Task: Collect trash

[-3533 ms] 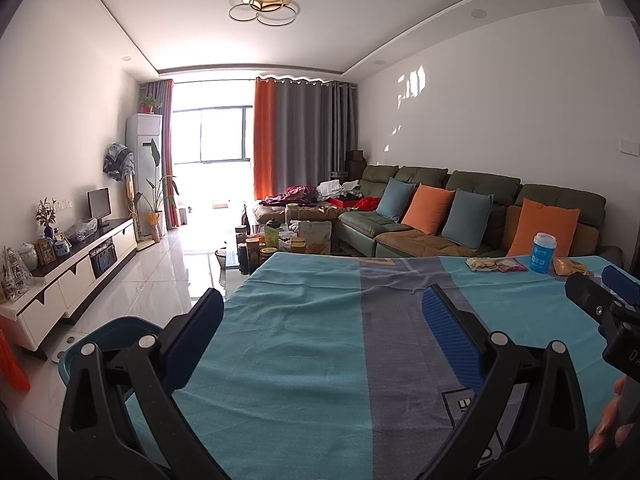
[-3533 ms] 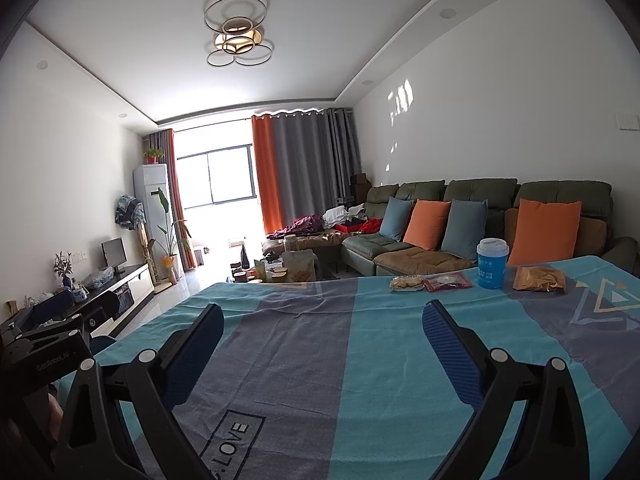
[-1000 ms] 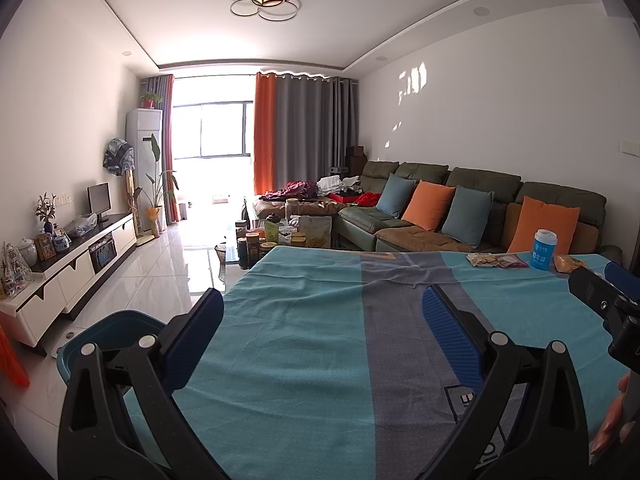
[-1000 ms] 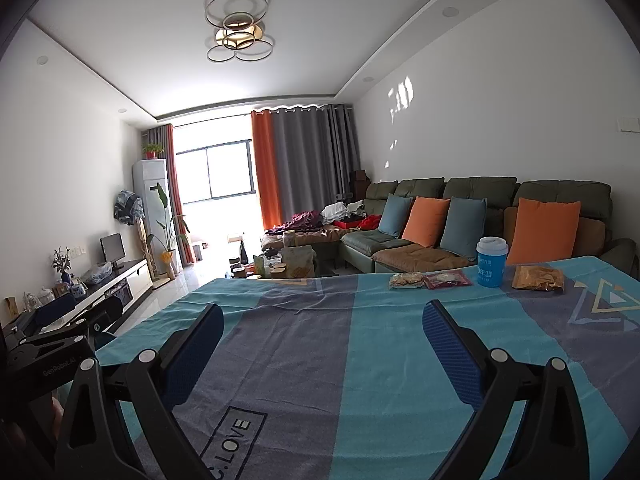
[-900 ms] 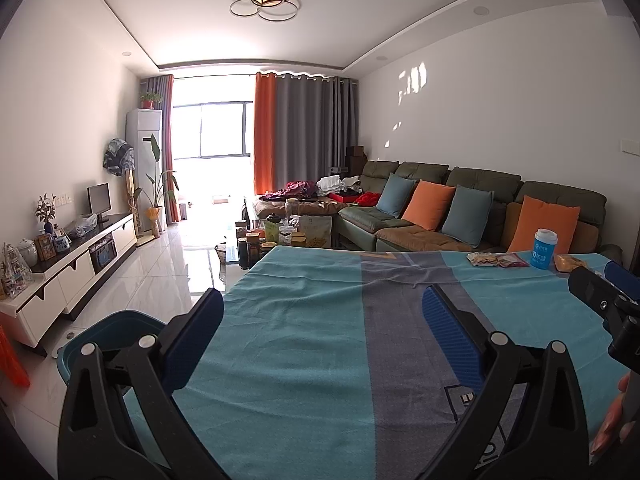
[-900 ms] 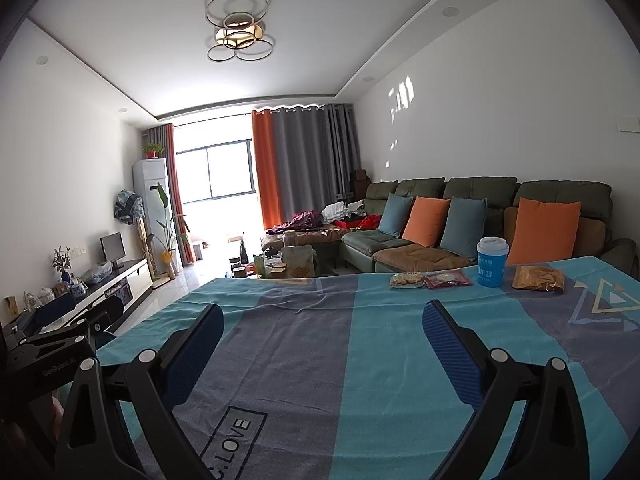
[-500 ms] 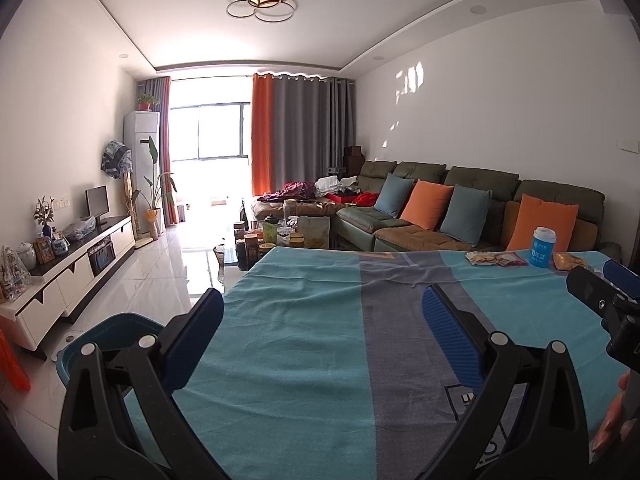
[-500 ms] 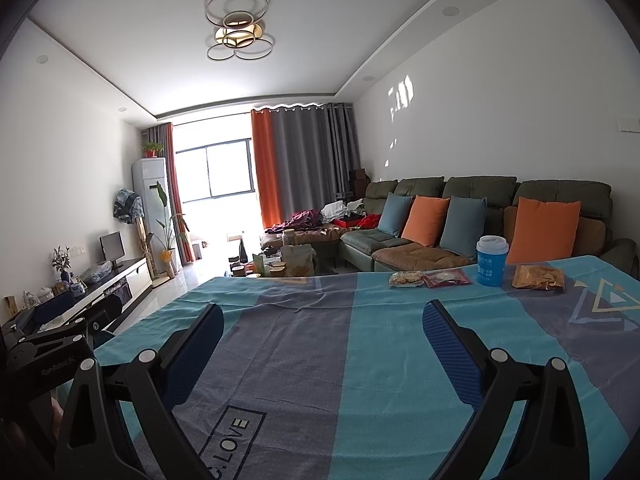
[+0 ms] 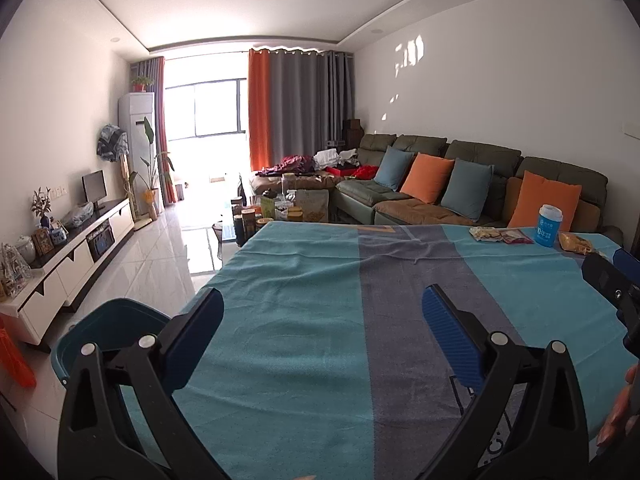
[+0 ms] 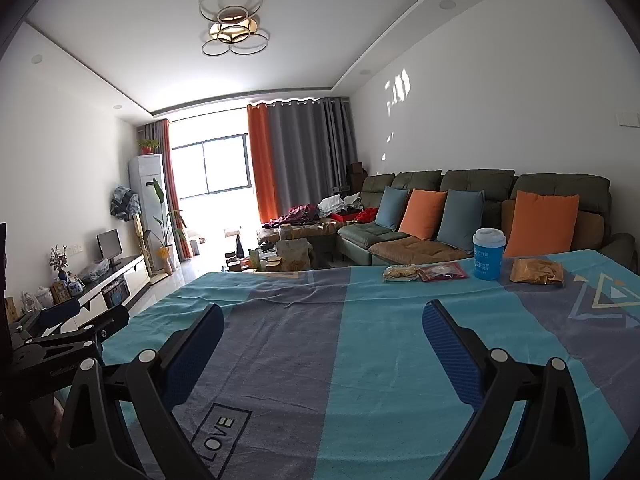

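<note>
Three flat snack wrappers (image 10: pixel 424 272) flank an upright blue cup (image 10: pixel 488 254).

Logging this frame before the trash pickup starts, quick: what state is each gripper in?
Left gripper: open, holding nothing, above the tablecloth.
Right gripper: open, holding nothing, pointed toward the blue cup and wrappers.

The left gripper (image 9: pixel 322 312) has tipped down slightly, with the blue bin (image 9: pixel 106 322) showing more.
</note>
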Tool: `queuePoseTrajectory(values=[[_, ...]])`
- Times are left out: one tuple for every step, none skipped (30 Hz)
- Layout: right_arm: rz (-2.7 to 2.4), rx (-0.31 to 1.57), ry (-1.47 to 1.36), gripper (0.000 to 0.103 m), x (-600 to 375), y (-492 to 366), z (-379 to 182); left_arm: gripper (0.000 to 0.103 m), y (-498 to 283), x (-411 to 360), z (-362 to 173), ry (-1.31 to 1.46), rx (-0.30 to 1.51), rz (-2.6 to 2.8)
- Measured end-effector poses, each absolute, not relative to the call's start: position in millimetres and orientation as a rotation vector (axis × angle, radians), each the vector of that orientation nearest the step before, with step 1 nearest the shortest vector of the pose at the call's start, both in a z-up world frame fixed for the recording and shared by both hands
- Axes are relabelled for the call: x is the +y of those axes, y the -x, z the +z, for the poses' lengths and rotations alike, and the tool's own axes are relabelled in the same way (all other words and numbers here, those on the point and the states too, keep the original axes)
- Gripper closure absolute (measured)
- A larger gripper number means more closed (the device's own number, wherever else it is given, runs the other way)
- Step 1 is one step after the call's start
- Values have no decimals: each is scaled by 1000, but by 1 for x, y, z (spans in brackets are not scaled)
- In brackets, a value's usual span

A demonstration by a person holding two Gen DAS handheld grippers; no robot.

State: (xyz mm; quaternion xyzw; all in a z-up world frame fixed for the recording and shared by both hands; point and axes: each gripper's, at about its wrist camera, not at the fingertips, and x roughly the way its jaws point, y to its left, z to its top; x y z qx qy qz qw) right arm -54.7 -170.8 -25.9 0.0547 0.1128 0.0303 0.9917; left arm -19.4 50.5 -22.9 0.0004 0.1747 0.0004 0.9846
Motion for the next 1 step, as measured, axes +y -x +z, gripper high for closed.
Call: queuePoseTrajectory(values=[[60,229,-109,7,-172,54,-26,5,15,50,-24,-2,364,-4]])
